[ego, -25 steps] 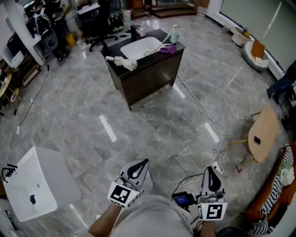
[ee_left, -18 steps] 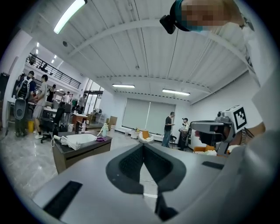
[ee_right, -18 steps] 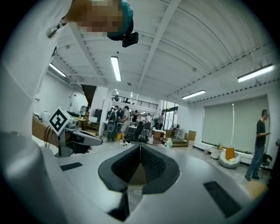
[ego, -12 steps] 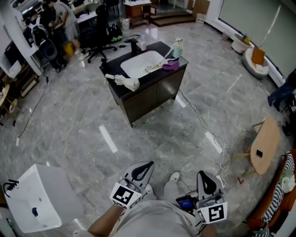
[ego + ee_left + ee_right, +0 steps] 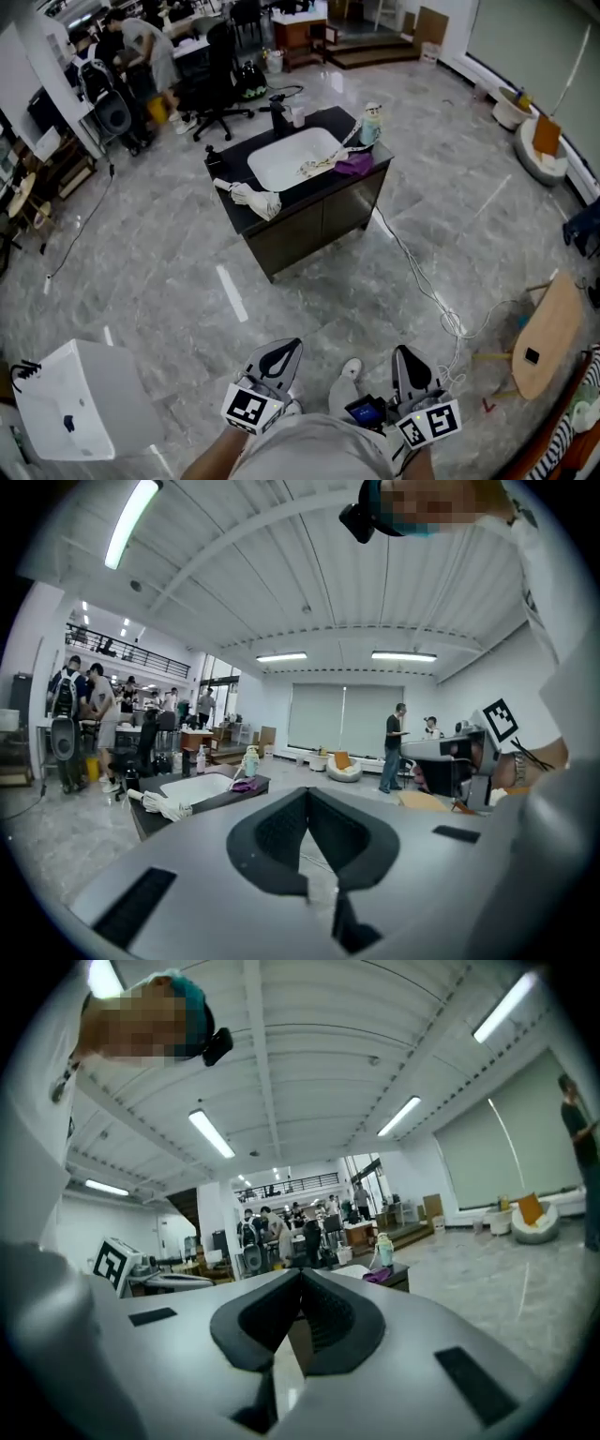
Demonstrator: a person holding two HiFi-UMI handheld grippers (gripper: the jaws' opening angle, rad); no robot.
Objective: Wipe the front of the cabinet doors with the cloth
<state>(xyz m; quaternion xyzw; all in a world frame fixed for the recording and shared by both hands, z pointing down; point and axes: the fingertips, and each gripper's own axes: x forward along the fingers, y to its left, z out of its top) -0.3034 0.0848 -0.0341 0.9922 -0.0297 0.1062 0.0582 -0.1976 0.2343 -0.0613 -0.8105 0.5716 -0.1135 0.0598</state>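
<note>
Task not begun, by my reading. Both grippers sit low in the head view, close to my body and well apart from the sink cabinet (image 5: 298, 236).

Left gripper (image 5: 281, 354): jaws closed together, nothing between them. Right gripper (image 5: 409, 364): the same, closed and empty. No cloth in hand.

A white cloth (image 5: 251, 199) lies crumpled at the left end of the countertop (image 5: 232, 178), partly over the front edge. A purple cloth (image 5: 354, 165) lies at the right end, just beside a bottle (image 5: 372, 122). I cannot tell which one the task means.

The cabinet doors (image 5: 349, 212) are dark and closed, facing me across open marble floor.

Left to do: reach the cabinet, pick up a cloth, wipe both door fronts.

A cable (image 5: 422, 281) trails over the floor from the cabinet's right side toward me. I judge it a trip risk on the approach.
</note>
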